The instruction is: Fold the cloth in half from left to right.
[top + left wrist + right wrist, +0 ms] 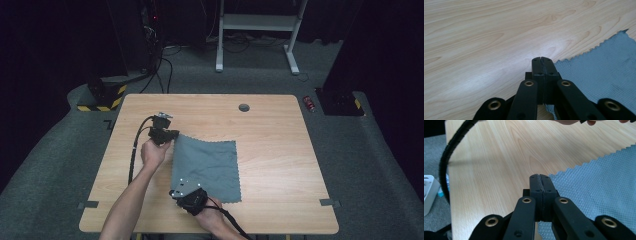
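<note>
A grey cloth lies flat at the wooden table's centre. The left gripper pinches its ten o'clock corner, the right gripper its seven o'clock corner; folding probably hasn't begun.

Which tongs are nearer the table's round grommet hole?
Left. The left tongs sit at the grey cloth's far-left corner, closer to the hole; the right tongs are at its near-left corner.
</note>
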Demonstrator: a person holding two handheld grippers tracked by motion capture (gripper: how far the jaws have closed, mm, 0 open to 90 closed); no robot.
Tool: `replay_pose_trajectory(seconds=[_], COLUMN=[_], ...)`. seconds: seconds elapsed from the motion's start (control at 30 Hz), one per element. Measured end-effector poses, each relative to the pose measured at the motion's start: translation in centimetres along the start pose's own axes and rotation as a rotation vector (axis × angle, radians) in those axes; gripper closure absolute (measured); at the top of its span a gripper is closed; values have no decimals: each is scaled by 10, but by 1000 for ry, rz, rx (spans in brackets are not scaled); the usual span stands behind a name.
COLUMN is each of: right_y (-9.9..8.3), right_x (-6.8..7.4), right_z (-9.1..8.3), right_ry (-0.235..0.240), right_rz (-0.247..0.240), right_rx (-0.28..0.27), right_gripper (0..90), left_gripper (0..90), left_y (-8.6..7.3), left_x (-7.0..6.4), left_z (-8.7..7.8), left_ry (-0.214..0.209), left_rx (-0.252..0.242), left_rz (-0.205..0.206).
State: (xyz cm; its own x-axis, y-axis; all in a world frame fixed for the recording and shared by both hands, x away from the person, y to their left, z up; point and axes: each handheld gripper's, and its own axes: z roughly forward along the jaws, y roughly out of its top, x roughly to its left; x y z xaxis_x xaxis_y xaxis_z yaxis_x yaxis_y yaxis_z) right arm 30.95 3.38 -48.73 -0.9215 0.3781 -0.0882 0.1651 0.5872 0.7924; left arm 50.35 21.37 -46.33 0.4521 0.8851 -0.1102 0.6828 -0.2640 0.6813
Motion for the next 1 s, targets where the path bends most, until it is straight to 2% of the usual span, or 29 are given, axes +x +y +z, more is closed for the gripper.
replay_pose_trajectory(seconds=[0.1, 0.13, 0.23, 0.27, 0.3, 0.4, 0.43, 0.47, 0.6, 0.63, 0.67, 0.83, 1.0], right_y=[-1, -4, -15, -24, -24, -42, -42, -51, -64, -68, -75, -87, -96], right_x=[0, -1, -5, -9, -9, -18, -18, -23, -28, -29, -32, -36, -40], right_z=[0, 0, -3, -9, -9, -24, -24, -33, -44, -47, -52, -60, -68], right_ry=[4, 2, -14, -25, -25, -63, -63, -84, -109, -116, -126, -145, -166], right_rz=[0, 7, 26, 49, 49, 89, 89, 110, 136, 152, 173, 203, 220], right_rx=[-6, -3, 7, 13, 13, 19, 19, 21, 21, 22, 22, 26, 26], right_gripper=[896, 896, 896, 895, 895, 895, 895, 895, 895, 895, 895, 895, 894], left_gripper=[900, 900, 900, 899, 899, 898, 898, 898, 898, 898, 898, 898, 898], left_y=[-1, -1, 2, 4, 4, 9, 11, 13, 19, 20, 21, 21, 22], left_x=[2, 0, -13, -23, -23, -34, -37, -41, -58, -61, -67, -74, -82], left_z=[-4, -3, 9, 18, 18, 31, 36, 39, 52, 55, 61, 72, 78], left_ry=[-3, -3, -1, -8, -8, -33, -44, -50, -68, -70, -89, -104, -111], left_rx=[-3, -1, 10, 14, 14, 12, 16, 19, 30, 27, 26, 35, 37], left_rz=[-22, -17, 21, 44, 44, 46, 41, 44, 81, 82, 74, 64, 76])
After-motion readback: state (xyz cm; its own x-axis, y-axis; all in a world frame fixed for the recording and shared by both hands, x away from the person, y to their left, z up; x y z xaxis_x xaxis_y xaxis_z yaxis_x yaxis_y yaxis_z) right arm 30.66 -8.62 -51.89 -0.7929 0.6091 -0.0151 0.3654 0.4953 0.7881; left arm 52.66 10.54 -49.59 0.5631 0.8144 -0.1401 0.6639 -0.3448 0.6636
